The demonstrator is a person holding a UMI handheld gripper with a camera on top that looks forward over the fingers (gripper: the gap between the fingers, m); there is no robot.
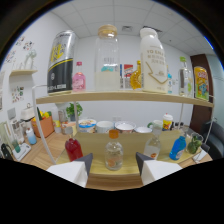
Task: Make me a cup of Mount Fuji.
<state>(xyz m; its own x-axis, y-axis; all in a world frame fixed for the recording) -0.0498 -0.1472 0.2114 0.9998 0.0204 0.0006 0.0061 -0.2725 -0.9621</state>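
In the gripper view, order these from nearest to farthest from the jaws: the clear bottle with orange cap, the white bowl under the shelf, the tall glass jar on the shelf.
1. Clear bottle with orange cap: between the open jaws.
2. White bowl: beyond, under the shelf.
3. Tall glass jar: farthest, atop the shelf.

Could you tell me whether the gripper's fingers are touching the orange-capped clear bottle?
Apart: the gripper view shows the orange-capped clear bottle standing between the open gripper, wood visible at both sides.
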